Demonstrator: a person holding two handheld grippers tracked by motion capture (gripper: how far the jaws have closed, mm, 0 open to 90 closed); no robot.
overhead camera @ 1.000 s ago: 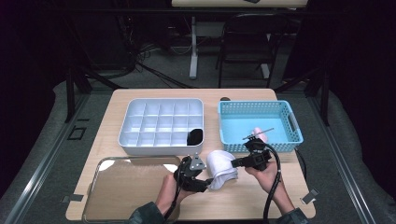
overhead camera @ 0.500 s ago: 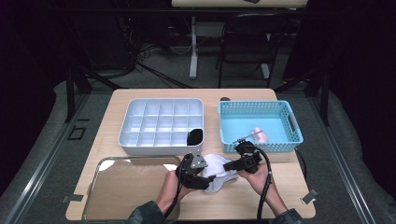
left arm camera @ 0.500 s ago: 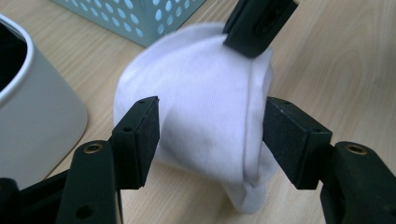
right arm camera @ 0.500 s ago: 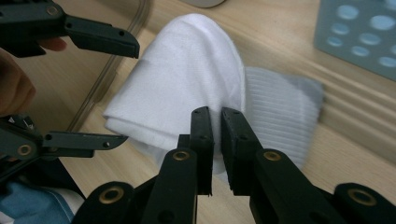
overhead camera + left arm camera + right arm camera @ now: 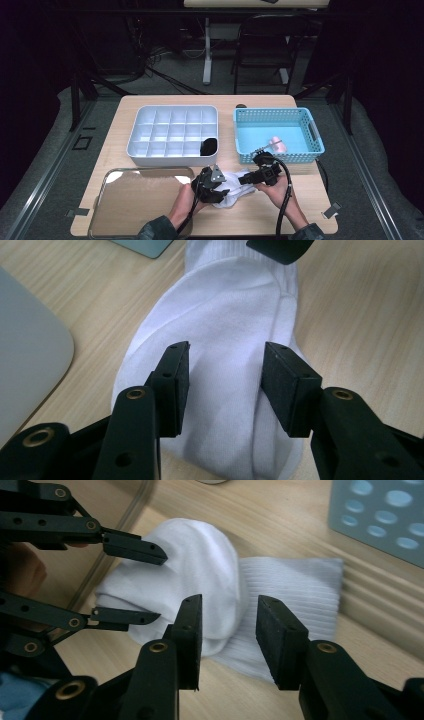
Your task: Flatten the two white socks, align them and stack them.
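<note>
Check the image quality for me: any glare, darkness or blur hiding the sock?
High view: room dark, table lit, metal tray mirrors glare, white sock small and partly behind the claws. Left gripper view: sock sharp, evenly lit. Right gripper view: sock clear, near claw parts soft.

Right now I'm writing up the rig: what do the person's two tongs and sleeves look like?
Both are black, skeletal handheld tongs. The left tongs carry a grey three-cornered plate on top; the right tongs trail a black cable toward the table's near edge. Up close, each has two flat rectangular black pads on arms with brass-coloured rivets. The sleeves are dark.
</note>
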